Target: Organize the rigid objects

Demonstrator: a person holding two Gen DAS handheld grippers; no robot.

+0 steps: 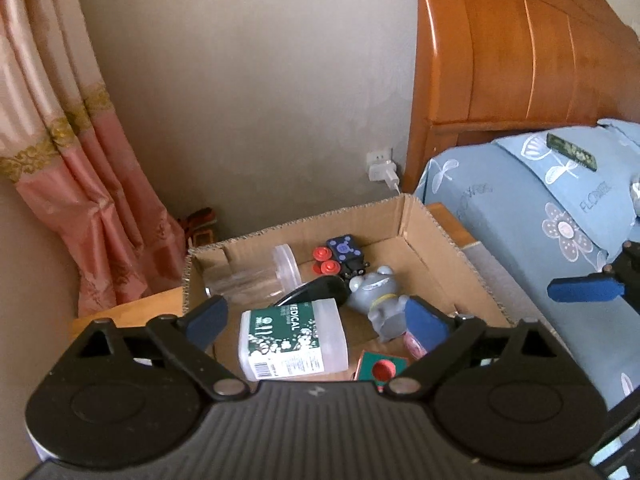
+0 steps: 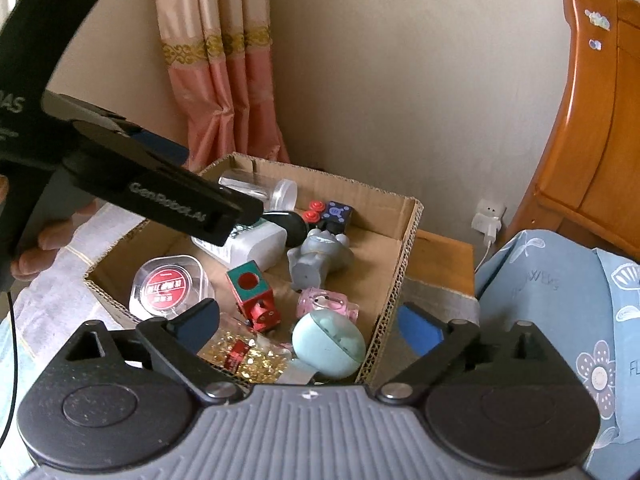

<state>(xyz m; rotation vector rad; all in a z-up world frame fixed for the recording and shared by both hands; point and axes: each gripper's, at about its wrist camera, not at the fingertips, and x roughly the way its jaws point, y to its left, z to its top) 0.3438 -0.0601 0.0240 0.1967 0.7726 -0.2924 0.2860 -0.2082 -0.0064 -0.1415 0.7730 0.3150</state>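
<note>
Both my jaws are wide open and hold nothing. The toys and bottles sit packed in the cardboard box (image 2: 404, 248) below me. If I grab the white bottle (image 1: 292, 338), I might bump the grey bear (image 1: 380, 296) beside it.

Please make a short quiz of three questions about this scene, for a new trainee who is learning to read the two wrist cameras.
1. True or false: the left gripper holds the medical bottle.
2. Which thing lies nearest the right gripper? A) grey bear figure B) pale green egg-shaped case C) clear jar
3. Fill in: the things lie inside a ____ box.

Key: 1 false, its jaws stand open above it. 2 B. 3 cardboard.
</note>
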